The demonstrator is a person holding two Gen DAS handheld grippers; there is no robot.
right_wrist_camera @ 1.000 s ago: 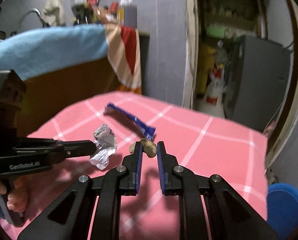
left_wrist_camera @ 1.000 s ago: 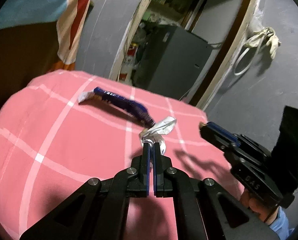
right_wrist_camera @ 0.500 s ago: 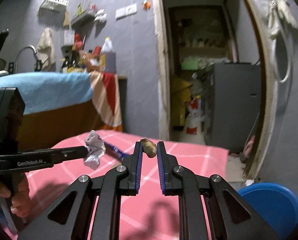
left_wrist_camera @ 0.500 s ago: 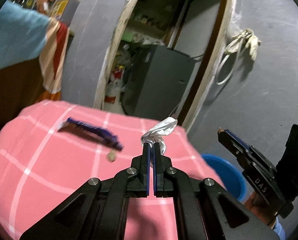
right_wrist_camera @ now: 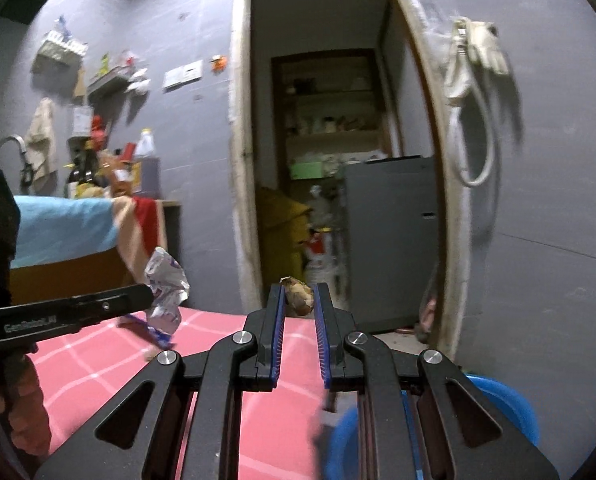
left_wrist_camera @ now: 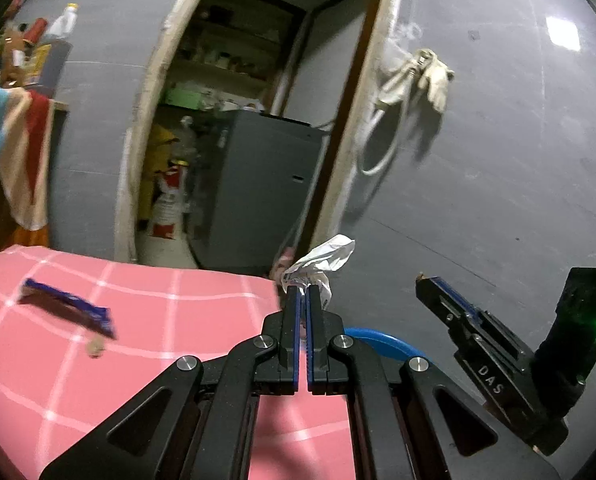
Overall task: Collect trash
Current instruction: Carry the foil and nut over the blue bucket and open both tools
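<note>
A crumpled silver foil wrapper was held clamped at the tips of the left gripper, its jaws pressed almost together, with the loose end of the foil flaring up and to the right in the left wrist view. In the right wrist view the same wrapper was seen hanging beyond the left gripper's black fingers, its long axis roughly upright. A small brown scrap of food waste was pinched between the blue-lined pads of the right gripper, lifted above the pink checked tablecloth; its long axis ran slantwise across the narrow gap, the pale end pointing up and left. 2 pieces of trash were left lying on the cloth: a long dark-blue snack wrapper, laid diagonally with its nearer end pointing down and right, and a small tan crumb just beside that end. A round blue plastic basin was seen low down past the table's edge, below and behind both grippers. Beyond them, an open doorway with a grey cabinet inside was visible, and a white coiled hose with a pale cloth was hung on the grey wall. Much of the scene was blurred.
</note>
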